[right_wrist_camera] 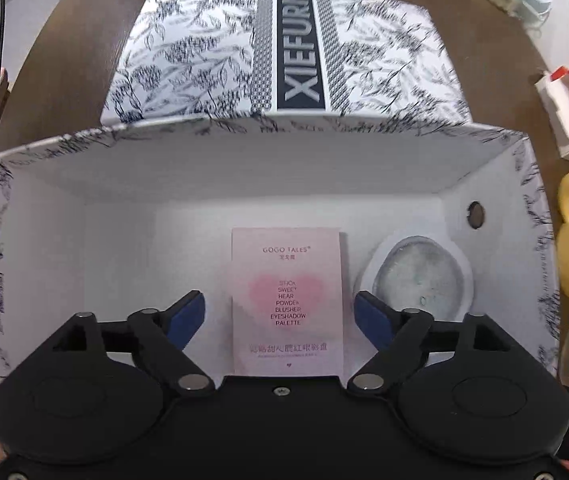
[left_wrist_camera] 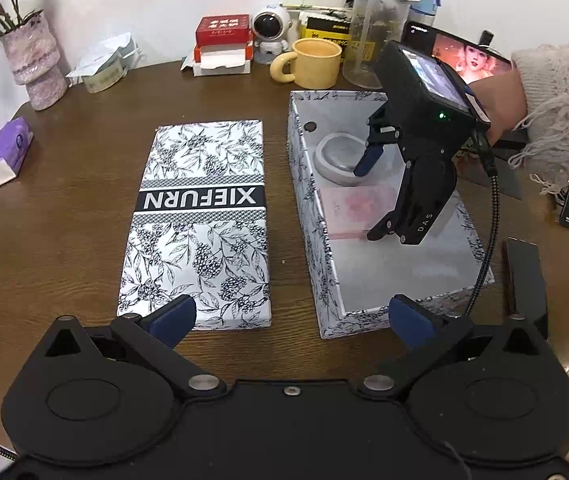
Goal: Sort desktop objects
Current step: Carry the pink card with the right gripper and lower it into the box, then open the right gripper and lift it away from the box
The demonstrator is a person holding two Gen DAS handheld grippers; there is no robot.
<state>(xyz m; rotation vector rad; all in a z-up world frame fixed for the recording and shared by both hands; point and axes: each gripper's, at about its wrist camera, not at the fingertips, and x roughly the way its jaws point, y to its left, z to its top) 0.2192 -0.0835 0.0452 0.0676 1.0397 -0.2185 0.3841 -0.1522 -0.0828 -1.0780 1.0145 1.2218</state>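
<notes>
An open floral-print box [left_wrist_camera: 316,216] stands on the brown table, with its lid [left_wrist_camera: 200,220] lying flat to its left. Inside the box lie a pink eyeshadow palette carton [right_wrist_camera: 286,296] and a grey round dish [right_wrist_camera: 420,276]. My right gripper [right_wrist_camera: 280,310] hangs open inside the box, one blue finger on each side of the pink carton and neither touching it. The left wrist view shows that right gripper [left_wrist_camera: 372,196] reaching in from the right, above the carton [left_wrist_camera: 348,204] and beside the dish [left_wrist_camera: 336,156]. My left gripper [left_wrist_camera: 292,316] is open and empty at the near ends of the lid and box.
Along the back stand a yellow mug [left_wrist_camera: 316,64], a clear bottle [left_wrist_camera: 376,24], an astronaut figure [left_wrist_camera: 270,32], a red-and-white box [left_wrist_camera: 224,44] and a vase [left_wrist_camera: 36,60]. A purple tissue pack [left_wrist_camera: 2,152] lies far left. A phone [left_wrist_camera: 468,56] and a flat black object [left_wrist_camera: 524,276] sit right.
</notes>
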